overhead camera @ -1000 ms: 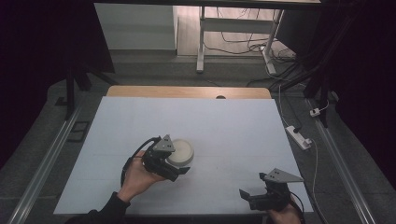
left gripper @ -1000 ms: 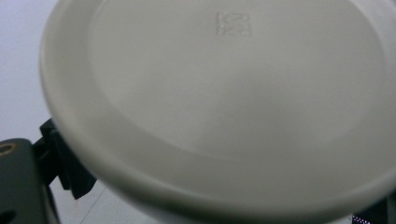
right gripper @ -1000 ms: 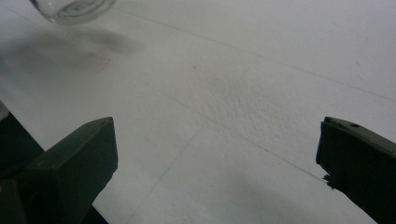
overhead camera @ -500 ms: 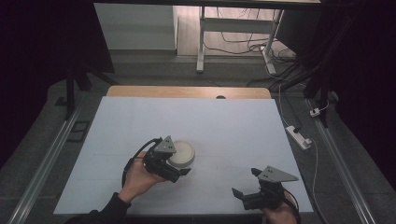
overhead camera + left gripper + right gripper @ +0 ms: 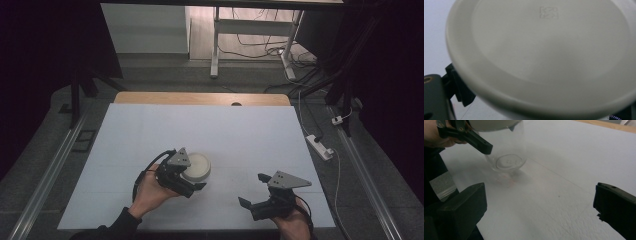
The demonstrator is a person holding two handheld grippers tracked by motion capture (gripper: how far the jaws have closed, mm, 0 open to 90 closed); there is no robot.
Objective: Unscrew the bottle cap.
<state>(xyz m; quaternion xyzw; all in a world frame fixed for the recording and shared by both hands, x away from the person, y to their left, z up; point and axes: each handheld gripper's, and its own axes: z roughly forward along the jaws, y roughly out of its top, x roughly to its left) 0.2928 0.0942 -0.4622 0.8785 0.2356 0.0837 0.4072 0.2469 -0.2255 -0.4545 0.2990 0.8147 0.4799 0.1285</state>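
Note:
A clear jar (image 5: pixel 507 155) with a white lid (image 5: pixel 196 166) stands on the white table (image 5: pixel 210 130), left of centre near the front. The lid (image 5: pixel 544 50) shows very close in the left gripper view. My left gripper (image 5: pixel 195 181) is shut on the jar just under the lid, and one of its fingers (image 5: pixel 474 141) crosses the jar's upper wall. My right gripper (image 5: pixel 251 191) is low at the front right, apart from the jar. It stands open (image 5: pixel 539 205), pointing toward the jar, with only bare table between its jaws.
A wooden strip (image 5: pixel 200 98) runs along the table's far edge. A power strip (image 5: pixel 320 146) and cables lie on the floor to the right. A metal rail (image 5: pixel 47 172) runs along the left side.
My right gripper has shifted a little to the left, toward the jar. The left gripper and the jar have hardly moved.

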